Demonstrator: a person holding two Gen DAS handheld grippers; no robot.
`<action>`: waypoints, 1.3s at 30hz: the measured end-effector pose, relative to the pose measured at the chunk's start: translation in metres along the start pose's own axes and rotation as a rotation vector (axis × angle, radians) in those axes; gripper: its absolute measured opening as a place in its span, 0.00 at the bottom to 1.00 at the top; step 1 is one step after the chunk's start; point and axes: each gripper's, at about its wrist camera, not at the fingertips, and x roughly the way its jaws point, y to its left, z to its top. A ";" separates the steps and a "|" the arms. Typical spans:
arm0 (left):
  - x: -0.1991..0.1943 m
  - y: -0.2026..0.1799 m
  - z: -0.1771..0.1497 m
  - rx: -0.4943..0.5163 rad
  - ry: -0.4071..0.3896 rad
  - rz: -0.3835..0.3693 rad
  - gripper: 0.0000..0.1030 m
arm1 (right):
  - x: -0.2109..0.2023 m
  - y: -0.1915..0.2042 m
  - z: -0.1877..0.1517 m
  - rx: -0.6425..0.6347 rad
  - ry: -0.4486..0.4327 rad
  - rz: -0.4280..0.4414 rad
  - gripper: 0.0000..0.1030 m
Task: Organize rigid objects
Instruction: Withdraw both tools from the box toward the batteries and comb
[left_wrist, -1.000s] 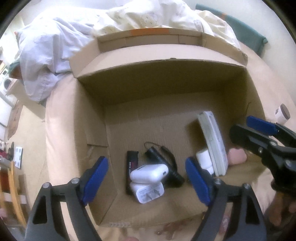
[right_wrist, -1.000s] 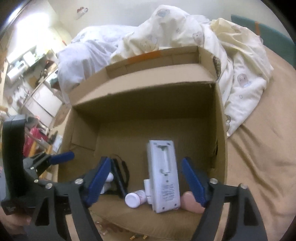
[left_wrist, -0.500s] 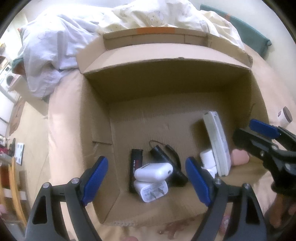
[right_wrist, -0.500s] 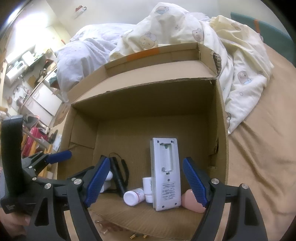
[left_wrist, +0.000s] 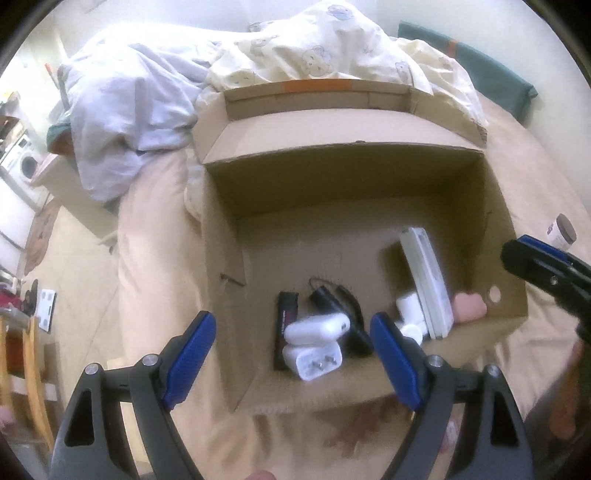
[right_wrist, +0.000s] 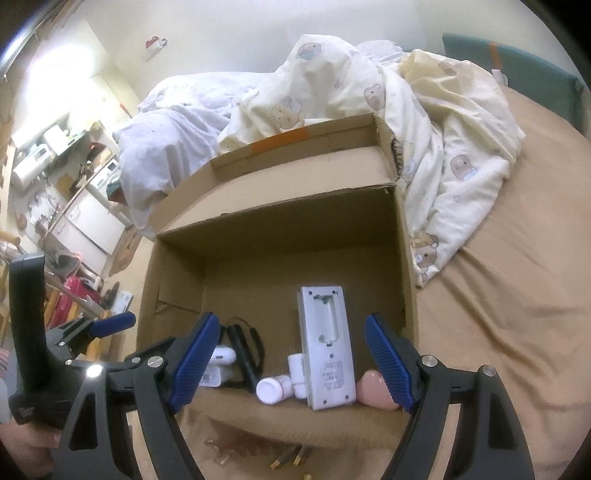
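both grippers' ribbed blue fingers (left_wrist: 192, 347) wide apart, empty; corrugated cardboard box (left_wrist: 495, 236), flat white remote (right_wrist: 325, 347).

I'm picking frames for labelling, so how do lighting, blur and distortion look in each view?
Left wrist view: strong fisheye bending, cardboard box far wall in shadow, washed-out bedsheet, slightly soft throughout. Right wrist view: the same bending, bright glare at upper left, sharper white remote, dark box interior.
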 end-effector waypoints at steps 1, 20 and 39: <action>-0.002 0.001 -0.003 -0.004 0.003 -0.002 0.81 | -0.004 0.000 -0.001 0.001 -0.001 0.000 0.83; 0.000 0.015 -0.069 -0.096 0.121 -0.068 0.81 | -0.023 0.002 -0.057 0.031 0.156 0.026 0.83; 0.066 -0.061 -0.086 0.177 0.280 -0.147 0.67 | 0.016 -0.028 -0.079 0.183 0.313 -0.075 0.83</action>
